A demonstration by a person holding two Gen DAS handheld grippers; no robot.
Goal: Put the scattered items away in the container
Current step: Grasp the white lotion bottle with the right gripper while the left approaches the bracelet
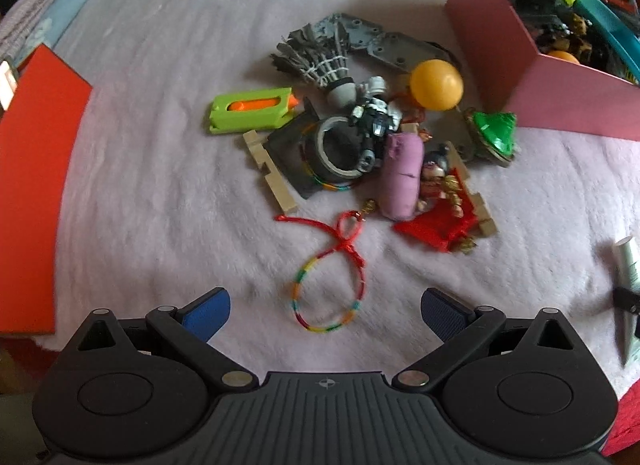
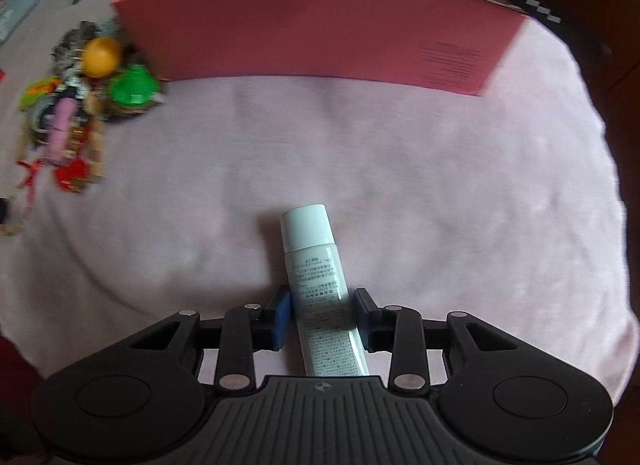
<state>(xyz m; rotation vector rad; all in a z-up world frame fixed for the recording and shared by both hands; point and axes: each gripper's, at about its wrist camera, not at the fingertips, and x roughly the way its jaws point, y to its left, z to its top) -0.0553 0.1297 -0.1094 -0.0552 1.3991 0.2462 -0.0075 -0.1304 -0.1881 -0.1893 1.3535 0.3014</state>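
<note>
Straddling the white tube [image 2: 320, 289] on the pink blanket [image 2: 440, 169], the right gripper [image 2: 322, 315] has narrowed, pads seemingly touching; next, lift toward the pink box [image 2: 304, 33]. Left gripper [image 1: 325, 305] hangs wide above the braided bracelet [image 1: 326, 297].

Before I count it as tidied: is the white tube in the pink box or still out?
Out. The white tube lies flat on the blanket, between the right gripper's fingers, short of the pink box.

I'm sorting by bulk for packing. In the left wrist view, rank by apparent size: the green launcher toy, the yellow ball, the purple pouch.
1. Green launcher toy
2. Purple pouch, close to the launcher, so unsure
3. Yellow ball, smallest; it lies farther from the camera.
</note>
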